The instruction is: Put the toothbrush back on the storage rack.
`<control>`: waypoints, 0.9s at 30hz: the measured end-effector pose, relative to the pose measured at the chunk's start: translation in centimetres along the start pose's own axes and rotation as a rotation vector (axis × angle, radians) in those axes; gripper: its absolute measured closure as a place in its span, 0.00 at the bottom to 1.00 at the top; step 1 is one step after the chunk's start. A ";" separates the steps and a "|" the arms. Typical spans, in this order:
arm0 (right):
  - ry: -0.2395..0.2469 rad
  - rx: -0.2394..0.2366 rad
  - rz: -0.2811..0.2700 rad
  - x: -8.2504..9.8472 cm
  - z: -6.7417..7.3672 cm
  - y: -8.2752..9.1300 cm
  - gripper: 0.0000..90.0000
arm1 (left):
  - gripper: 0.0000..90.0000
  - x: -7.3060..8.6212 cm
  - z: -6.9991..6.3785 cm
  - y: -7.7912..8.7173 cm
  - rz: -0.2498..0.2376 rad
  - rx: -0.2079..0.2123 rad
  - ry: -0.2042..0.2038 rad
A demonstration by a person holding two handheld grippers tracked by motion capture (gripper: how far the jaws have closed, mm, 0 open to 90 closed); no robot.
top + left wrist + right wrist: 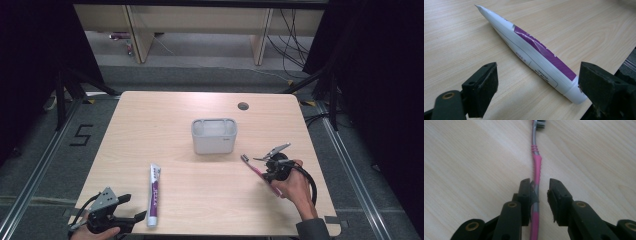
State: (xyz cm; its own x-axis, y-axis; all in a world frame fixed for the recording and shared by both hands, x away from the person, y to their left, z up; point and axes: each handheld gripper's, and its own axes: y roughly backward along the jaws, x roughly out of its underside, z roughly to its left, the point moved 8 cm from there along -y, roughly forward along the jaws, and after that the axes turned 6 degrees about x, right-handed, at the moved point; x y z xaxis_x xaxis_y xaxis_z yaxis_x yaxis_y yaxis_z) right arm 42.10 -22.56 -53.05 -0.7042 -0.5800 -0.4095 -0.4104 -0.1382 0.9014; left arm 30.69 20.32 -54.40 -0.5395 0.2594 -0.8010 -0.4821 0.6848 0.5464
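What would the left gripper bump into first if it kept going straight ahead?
Probably the toothpaste tube. It lies on the table right ahead of the open left gripper, its cap end close to one pad, though depth is hard to judge.

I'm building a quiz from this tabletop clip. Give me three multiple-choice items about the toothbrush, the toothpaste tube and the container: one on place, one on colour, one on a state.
1. Where does the toothpaste tube lie?
A. inside the container
B. on the table near the left gripper
C. under the toothbrush

2. What colour is the toothbrush handle?
A. pink and grey
B. green
C. black

3. How do the right gripper jaws stand?
A. clamped on the tube
B. apart, with the toothbrush handle between them
C. inside the container

Answers:
1 B: the high view shows it flat on the table beside the left gripper, away from the container.
2 A: the right gripper view shows pink with grey sections.
3 B: a gap shows between the handle and one pad.
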 end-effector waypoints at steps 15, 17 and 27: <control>0.061 -0.019 0.115 -1.8 -0.4 -1.5 0.80 | 0.18 0.0 0.1 0.1 0.007 -0.004 -0.006; 0.061 -0.018 0.142 -1.8 -0.3 -1.6 0.80 | 0.18 0.0 0.1 0.1 0.006 0.002 -0.005; 0.122 -0.027 0.194 -2.2 -0.2 -2.5 0.80 | 0.18 0.0 0.1 0.1 0.005 -0.001 -0.003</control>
State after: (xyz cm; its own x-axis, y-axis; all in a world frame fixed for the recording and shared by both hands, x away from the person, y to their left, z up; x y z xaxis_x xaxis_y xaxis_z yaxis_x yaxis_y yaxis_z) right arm 44.82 -21.10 -54.40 -0.6925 -0.6903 -0.2095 -0.2571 -0.0353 0.9658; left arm 30.68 20.44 -54.40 -0.5398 0.2650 -0.7990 -0.4798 0.6830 0.5507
